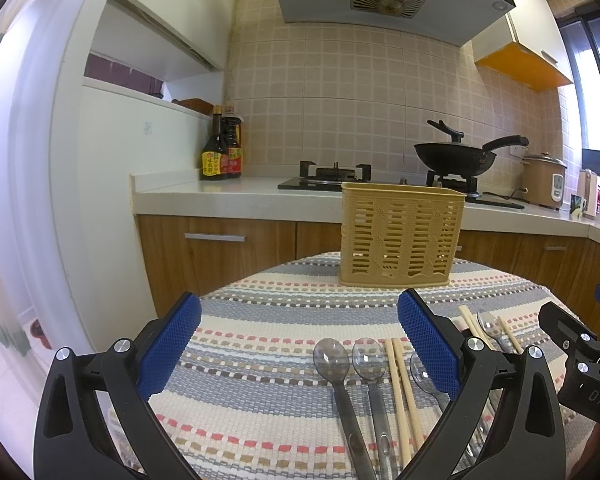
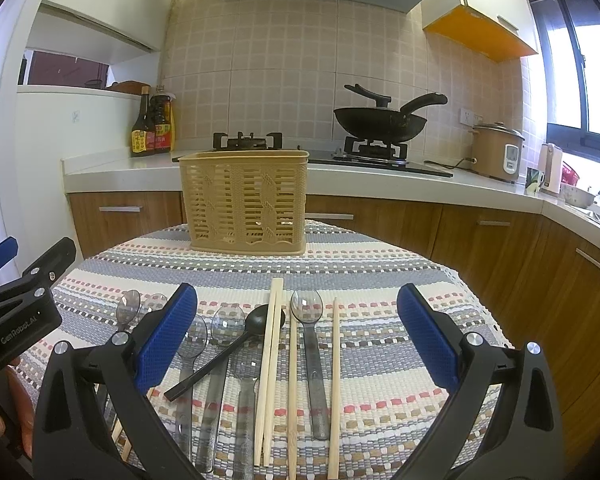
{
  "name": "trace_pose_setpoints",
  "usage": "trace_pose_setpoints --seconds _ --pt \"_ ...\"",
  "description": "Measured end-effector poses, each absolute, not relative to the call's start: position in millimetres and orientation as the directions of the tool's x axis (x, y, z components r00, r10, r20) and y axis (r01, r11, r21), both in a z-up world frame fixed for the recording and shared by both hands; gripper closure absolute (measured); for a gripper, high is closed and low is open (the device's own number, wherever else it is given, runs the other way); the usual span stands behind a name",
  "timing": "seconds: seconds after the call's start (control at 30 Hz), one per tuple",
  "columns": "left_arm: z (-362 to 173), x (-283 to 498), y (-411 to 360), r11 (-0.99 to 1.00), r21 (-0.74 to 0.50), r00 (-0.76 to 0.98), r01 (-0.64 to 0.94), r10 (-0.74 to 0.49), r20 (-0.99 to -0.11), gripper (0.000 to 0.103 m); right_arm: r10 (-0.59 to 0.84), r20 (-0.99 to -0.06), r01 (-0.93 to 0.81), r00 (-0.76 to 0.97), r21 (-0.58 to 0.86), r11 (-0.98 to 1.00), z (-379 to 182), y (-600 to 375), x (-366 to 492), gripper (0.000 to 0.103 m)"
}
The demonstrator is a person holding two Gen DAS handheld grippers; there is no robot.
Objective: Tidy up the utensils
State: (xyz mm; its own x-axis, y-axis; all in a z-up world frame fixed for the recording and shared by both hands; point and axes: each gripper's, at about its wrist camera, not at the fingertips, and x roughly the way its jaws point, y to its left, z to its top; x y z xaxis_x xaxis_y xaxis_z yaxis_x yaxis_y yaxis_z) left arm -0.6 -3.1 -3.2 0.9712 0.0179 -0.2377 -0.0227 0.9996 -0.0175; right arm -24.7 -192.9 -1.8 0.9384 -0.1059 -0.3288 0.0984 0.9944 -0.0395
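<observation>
Both grippers (image 1: pixel 300 344) (image 2: pixel 298 334) open above utensils (image 2: pixel 268 360); basket (image 2: pixel 246 204) behind.

**Black frames, blue pads**

Each hand-held gripper, left (image 1: pixel 300 344) and right (image 2: pixel 297 340), has glossy black plastic arms with triangular cut-outs, silver round screws at the joints, and blue waffle-textured pads (image 2: pixel 166 338). White lettering marks the outer bodies. Reddish skin (image 2: pixel 20 412) shows behind one.
</observation>
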Motion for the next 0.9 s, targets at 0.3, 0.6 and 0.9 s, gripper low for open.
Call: trace_pose_setpoints --seconds 0.3,0.6,0.9 --pt "-3.0 -0.6 -3.3 1.000 -0.019 0.971 -0.024 0.018 -0.238 0.008 -0.108 -0.330 0.099 0.938 -0.046 0.994 -1.5 -191.8 -24.4 0.008" --pt "-3.1 -0.7 -3.2 1.000 -0.020 0.971 -0.024 0.018 -0.238 0.008 -0.106 -0.334 0.095 0.936 -0.051 0.994 -1.3 -190.9 -24.5 0.008" --pt "-2.5 -0.7 -3.4 0.999 -0.024 0.971 -0.023 0.017 -0.238 0.008 -0.106 -0.338 0.092 0.935 -0.055 0.994 -1.2 -190.9 -23.0 0.008"
